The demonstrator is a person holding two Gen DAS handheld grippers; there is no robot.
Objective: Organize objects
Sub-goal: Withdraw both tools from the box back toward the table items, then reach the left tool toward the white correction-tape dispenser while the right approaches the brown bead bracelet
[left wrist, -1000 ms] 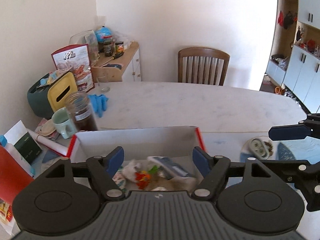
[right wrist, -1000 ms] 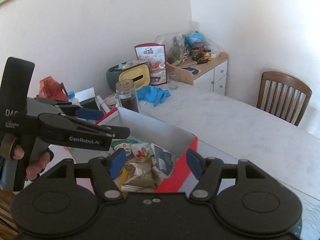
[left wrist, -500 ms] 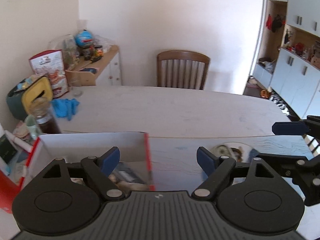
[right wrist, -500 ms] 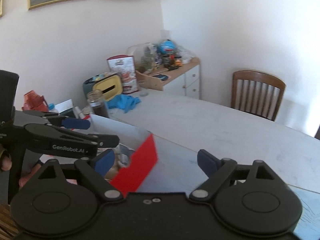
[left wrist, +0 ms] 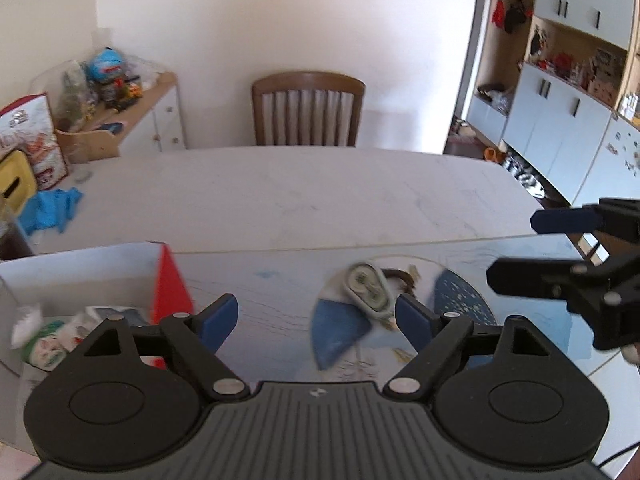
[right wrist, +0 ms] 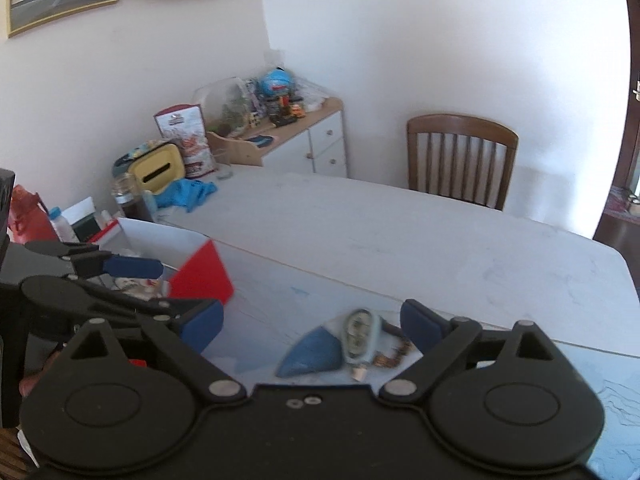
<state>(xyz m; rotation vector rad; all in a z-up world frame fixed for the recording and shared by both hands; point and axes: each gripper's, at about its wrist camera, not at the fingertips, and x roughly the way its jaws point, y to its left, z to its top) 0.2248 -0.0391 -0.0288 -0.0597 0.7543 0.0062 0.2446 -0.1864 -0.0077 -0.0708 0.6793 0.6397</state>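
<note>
a long pale table [left wrist: 320,200] is filling most of both views, with a brown wooden chair [left wrist: 308,108] standing at its far edge. at the near left a white cardboard box [left wrist: 80,268] with a red flap is sitting on the table, and crumpled packets [left wrist: 44,344] are lying inside it. a blue cloth [left wrist: 52,208] is lying further back on the left, near a yellow-fronted container [right wrist: 160,168].

the left gripper [left wrist: 316,320] is hanging over the near table just right of the box, its blue-padded jaws opening wide with nothing pressed between the pads. the right gripper [right wrist: 312,324] is hovering just beside it, its jaws also opening, and nothing is clamped there either.

ahead of both grippers, on the patterned near part of the tabletop, a small grey oval object [left wrist: 368,288] is lying beside a blue wedge-shaped piece [left wrist: 336,332], touching or nearly touching it. a small brown thing [right wrist: 390,360] is lying right against the oval object; blur is keeping me from telling what it is.
</note>
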